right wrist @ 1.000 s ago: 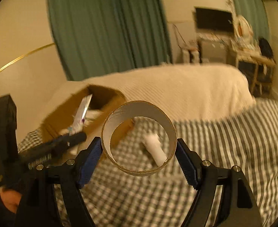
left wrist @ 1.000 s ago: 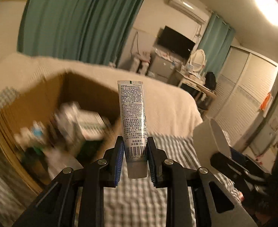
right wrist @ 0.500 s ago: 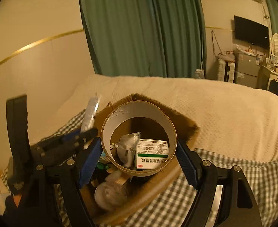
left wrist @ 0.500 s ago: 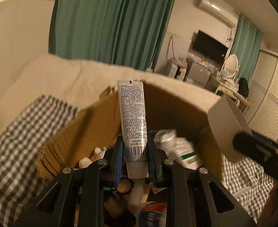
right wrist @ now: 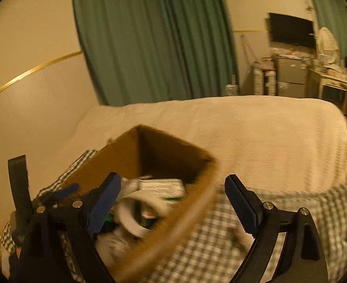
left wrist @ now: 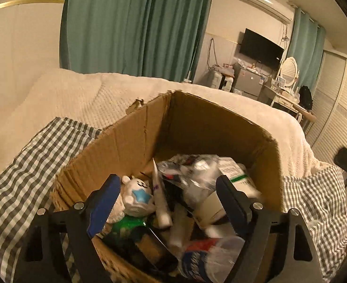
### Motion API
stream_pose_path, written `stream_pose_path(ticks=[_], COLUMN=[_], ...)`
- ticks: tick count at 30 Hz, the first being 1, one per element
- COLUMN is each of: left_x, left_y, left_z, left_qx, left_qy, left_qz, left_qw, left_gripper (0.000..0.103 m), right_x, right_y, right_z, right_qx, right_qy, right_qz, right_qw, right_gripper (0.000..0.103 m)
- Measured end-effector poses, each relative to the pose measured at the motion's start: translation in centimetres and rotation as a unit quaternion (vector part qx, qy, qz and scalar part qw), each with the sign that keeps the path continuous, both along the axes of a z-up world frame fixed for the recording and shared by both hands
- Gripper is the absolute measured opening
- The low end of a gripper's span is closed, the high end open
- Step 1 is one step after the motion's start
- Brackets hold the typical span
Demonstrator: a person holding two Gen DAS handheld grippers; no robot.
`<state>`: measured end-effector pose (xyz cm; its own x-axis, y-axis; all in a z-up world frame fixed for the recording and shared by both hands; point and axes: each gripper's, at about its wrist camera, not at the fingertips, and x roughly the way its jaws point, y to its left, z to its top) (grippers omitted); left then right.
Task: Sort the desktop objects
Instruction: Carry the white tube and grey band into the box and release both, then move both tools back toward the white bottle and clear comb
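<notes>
Both jaws having just opened, the left gripper [left wrist: 167, 202] stood wide and empty directly above the cardboard box [left wrist: 135, 141], the tube [left wrist: 159, 198] lying lengthwise below it, nearer than the equally wide right gripper [right wrist: 172, 202].

Dim, warm yellow light; fisheye edges bend and darken; the right wrist view is motion-blurred.

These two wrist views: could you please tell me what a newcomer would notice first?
A cardboard box crammed with clutter sits on a checked cloth, with a white toy bearing a blue star near its left wall. Both the left hand-held gripper and the right hand-held gripper hang open and empty over it. Teal curtains fill the background.
</notes>
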<state>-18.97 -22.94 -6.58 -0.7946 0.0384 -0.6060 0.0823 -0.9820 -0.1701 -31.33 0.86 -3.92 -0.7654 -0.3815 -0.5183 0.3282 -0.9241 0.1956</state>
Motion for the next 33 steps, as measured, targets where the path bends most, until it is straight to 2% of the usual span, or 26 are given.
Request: stream_pose_path(ticks=[3, 7, 10, 13, 15, 19, 23, 28, 29, 32, 33], left_x=[1.8, 3.4, 4.4, 5.2, 5.4, 5.7, 4.9, 2.4, 1.9, 1.6, 1.6], left_y=[2.5, 6.5, 10.3, 14.1, 16.6, 19.9, 21.7, 21.6, 21.5, 21.5, 21.6], left_z=[1.1, 2.5, 3.3, 3.0, 2.1, -0.4, -3.3, -6.4, -7.0, -8.2, -8.4], left_qx=[-0.006, -0.028, -0.024, -0.019, -0.016, -0.012, -0.028, -0.023, -0.022, -0.004, 0.000], left_qy=[0.000, 0.005, 0.005, -0.007, -0.021, -0.039, -0.058, -0.101, -0.110, -0.125, -0.128], left_qz=[-0.018, -0.045, -0.080, -0.097, -0.098, -0.093, -0.084, -0.057, -0.050, -0.047, -0.050], left_qw=[0.9998, 0.9986, 0.9965, 0.9951, 0.9948, 0.9948, 0.9944, 0.9930, 0.9924, 0.9910, 0.9905], left_gripper=[0.086, 0.092, 0.092, 0.098, 0.099, 0.099, 0.099, 0.099, 0.099, 0.098, 0.099], right_x=[2.0, 4.3, 5.5, 5.9, 5.8, 4.6, 2.7, -1.0, -1.4, -1.6, -1.2], right_y=[4.9, 10.4, 13.7, 16.4, 17.6, 17.8, 15.5, 14.0, 13.9, 13.3, 13.2], right_z=[0.1, -0.5, -1.6, -3.0, -4.0, -6.6, -9.5, -13.5, -14.2, -16.7, -17.1], right_qx=[0.024, 0.063, 0.088, 0.104, 0.113, 0.155, 0.229, 0.260, 0.264, 0.290, 0.293], right_qy=[0.000, -0.011, -0.020, -0.032, -0.036, -0.052, -0.063, -0.103, -0.111, -0.137, -0.138], right_qz=[-0.033, -0.057, -0.065, -0.063, -0.056, -0.007, 0.069, 0.146, 0.159, 0.204, 0.220], right_qw=[0.999, 0.996, 0.994, 0.992, 0.991, 0.987, 0.969, 0.949, 0.945, 0.925, 0.920], right_gripper=[0.090, 0.090, 0.090, 0.090, 0.090, 0.090, 0.089, 0.074, 0.068, 0.056, 0.056])
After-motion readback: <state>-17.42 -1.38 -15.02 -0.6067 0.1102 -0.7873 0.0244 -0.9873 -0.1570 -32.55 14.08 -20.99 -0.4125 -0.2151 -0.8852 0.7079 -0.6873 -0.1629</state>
